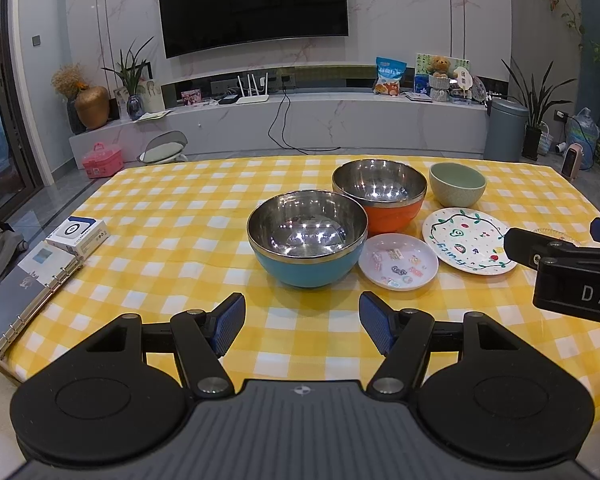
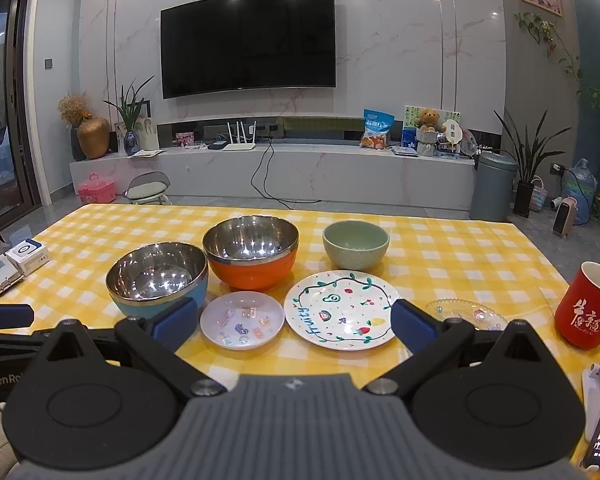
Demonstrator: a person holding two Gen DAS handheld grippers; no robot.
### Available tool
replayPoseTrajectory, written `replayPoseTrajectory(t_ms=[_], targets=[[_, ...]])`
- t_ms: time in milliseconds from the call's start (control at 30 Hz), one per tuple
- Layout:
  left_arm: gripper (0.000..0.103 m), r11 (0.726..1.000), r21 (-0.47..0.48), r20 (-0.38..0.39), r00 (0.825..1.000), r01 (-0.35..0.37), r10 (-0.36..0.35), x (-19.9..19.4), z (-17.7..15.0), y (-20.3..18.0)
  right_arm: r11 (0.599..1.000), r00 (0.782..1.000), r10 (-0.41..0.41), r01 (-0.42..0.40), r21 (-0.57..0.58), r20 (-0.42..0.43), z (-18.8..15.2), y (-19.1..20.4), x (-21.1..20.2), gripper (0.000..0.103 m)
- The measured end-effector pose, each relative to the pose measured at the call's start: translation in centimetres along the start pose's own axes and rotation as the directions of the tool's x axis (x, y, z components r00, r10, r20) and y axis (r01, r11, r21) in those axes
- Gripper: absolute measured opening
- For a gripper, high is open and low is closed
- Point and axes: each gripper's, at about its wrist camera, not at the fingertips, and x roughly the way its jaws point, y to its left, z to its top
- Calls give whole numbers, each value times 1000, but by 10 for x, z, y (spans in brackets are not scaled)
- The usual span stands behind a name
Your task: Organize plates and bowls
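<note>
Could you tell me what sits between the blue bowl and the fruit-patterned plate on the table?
The small pink plate lies between the blue bowl and the fruit-patterned plate, apart from the plate and close beside the bowl; the right wrist view shows it best.

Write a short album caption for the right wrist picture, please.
Open right tongs hover before a fruit-painted plate, small dish, three bowls and a red cup on a yellow checked tablecloth.

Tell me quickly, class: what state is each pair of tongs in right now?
Left tongs: open, holding nothing.
Right tongs: open, holding nothing.
</note>
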Motion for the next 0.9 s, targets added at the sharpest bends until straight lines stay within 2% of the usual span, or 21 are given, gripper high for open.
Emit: replayPoseTrajectory(t_ms=[900], targets=[[77, 1000, 2, -3, 1000, 1, -1, 1, 0, 0, 1000, 1000, -4, 4, -5, -11, 0, 2, 3, 100]])
